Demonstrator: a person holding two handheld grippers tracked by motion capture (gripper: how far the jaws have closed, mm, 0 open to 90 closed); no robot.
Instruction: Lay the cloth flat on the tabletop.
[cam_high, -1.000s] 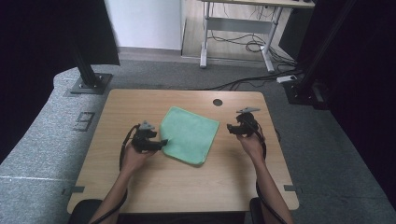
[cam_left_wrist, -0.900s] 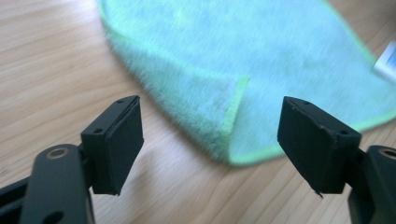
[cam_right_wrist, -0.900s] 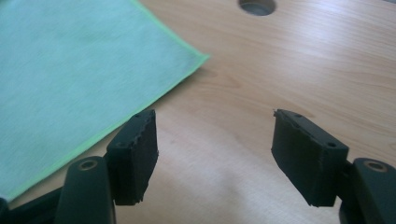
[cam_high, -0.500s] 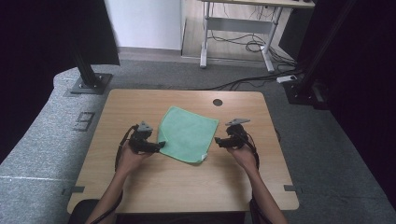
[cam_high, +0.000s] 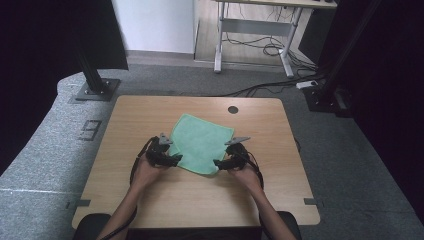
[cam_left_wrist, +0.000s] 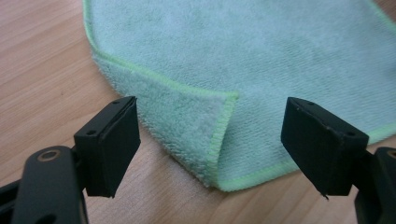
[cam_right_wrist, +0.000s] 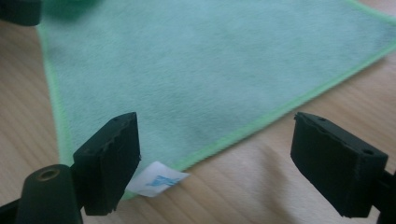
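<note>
From the high view, we saw a green cloth (cam_high: 202, 142) lying flat on the wooden worktop (cam_high: 150, 200), with the left tool (cam_high: 172, 159) at its left near corner and the right tool (cam_high: 218, 163) at its near right corner.

In the left gripper view, our left tool (cam_left_wrist: 210, 135) stood wide open around a folded-over corner of the cloth (cam_left_wrist: 261, 60).

In the right gripper view, our right tool (cam_right_wrist: 215, 158) was open too, over the cloth (cam_right_wrist: 187, 70) edge, beside a small white label (cam_right_wrist: 156, 179).

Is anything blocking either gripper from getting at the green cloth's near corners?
Nothing visible. The left gripper is open around the cloth's folded-over corner, and the right gripper is open at the corner with the white label; bare table lies around them.
</note>
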